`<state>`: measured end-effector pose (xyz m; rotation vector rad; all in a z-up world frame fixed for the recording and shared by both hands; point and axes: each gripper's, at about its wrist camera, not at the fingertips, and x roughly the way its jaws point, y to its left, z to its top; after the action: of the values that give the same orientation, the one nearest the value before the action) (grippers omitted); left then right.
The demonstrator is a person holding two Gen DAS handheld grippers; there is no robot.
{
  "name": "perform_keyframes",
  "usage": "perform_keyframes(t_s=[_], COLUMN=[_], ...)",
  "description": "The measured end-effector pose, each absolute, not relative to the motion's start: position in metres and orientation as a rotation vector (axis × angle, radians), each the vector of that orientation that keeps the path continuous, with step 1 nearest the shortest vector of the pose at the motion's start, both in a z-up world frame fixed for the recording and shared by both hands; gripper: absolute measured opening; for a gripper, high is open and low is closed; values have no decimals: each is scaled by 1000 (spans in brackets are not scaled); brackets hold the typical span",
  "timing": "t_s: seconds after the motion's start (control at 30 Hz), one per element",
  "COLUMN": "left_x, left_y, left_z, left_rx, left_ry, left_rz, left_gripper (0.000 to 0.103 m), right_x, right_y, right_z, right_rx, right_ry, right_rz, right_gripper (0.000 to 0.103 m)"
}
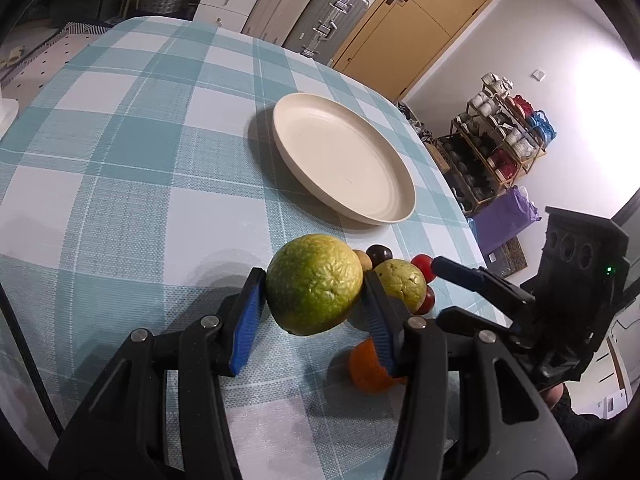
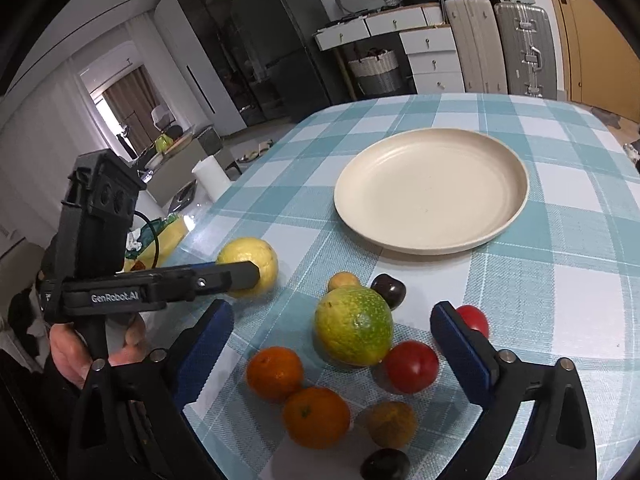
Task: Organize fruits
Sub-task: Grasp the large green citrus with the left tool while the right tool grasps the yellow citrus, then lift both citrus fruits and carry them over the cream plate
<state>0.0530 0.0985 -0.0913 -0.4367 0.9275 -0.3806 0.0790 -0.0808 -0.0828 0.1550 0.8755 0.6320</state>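
Green citrus (image 1: 314,284) clamped in left jaws, "GenRobot.AI" lettering (image 2: 116,297), right jaws spread.

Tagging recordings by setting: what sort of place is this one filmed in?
Most likely a lived-in home, a dining area: a table with a checked tablecloth, a fridge, suitcases stacked by a wooden door, and a shoe rack.

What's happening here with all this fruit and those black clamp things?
A person is sorting fruit on a checked table using a hand-held gripper in each hand. The left gripper has its jaws closed on a yellow-green citrus fruit. The right gripper hangs with jaws open over the pile, around another green-yellow citrus, not touching it. The cream plate has no fruit on it yet.
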Motion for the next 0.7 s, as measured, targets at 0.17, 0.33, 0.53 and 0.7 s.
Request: perform_keyframes(t_s=[0.17, 0.33, 0.53, 0.7], left_x=[50, 48, 48, 49], left_y=[100, 100, 100, 99], left_z=[-88, -87, -87, -89], left_rx=[-414, -415, -418, -414], left_ry=[925, 921, 925, 932], left_rz=[-378, -382, -379, -373], left_gripper=[45, 45, 45, 45], right_x=[84, 87, 89, 87], right_y=[-76, -75, -67, -67], right_z=[-90, -93, -97, -98], right_rx=[159, 154, 100, 98], right_ry=[912, 923, 958, 947], right_rz=[637, 623, 609, 613], right_gripper=[88, 85, 49, 49])
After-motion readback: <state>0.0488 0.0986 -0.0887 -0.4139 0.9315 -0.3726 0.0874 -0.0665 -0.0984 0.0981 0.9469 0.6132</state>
